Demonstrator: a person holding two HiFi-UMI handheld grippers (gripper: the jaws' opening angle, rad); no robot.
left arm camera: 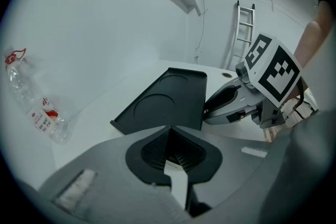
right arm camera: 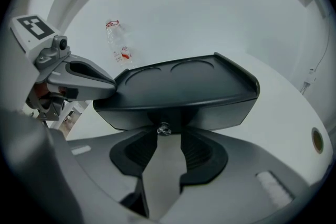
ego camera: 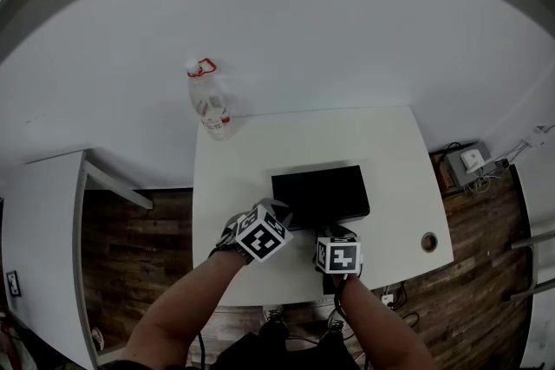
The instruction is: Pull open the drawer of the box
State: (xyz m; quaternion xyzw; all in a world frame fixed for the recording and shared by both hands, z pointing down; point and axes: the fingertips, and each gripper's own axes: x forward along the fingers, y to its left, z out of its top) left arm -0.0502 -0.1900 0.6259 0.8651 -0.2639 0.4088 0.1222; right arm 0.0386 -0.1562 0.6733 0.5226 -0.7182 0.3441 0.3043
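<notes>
A flat black box (ego camera: 321, 195) with two round recesses in its lid lies on the white table (ego camera: 243, 160). In the right gripper view, its front face (right arm camera: 220, 113) carries a small metal drawer knob (right arm camera: 164, 129). My right gripper (right arm camera: 169, 136) is open, and the knob sits between its fingertips, nearer the left one, with no pad pressing on it. My left gripper (left arm camera: 170, 136) is shut with nothing in it and points at the box's near left corner (left arm camera: 157, 107). Seen from the right gripper view, the left gripper (right arm camera: 86, 81) reaches the lid's left edge.
A clear plastic bottle (ego camera: 208, 104) with a red cap ring lies at the table's back left. A round cable hole (ego camera: 428, 242) is near the front right corner. A white shelf unit (ego camera: 43, 238) stands to the left, and a ladder (left arm camera: 244, 29) leans on the far wall.
</notes>
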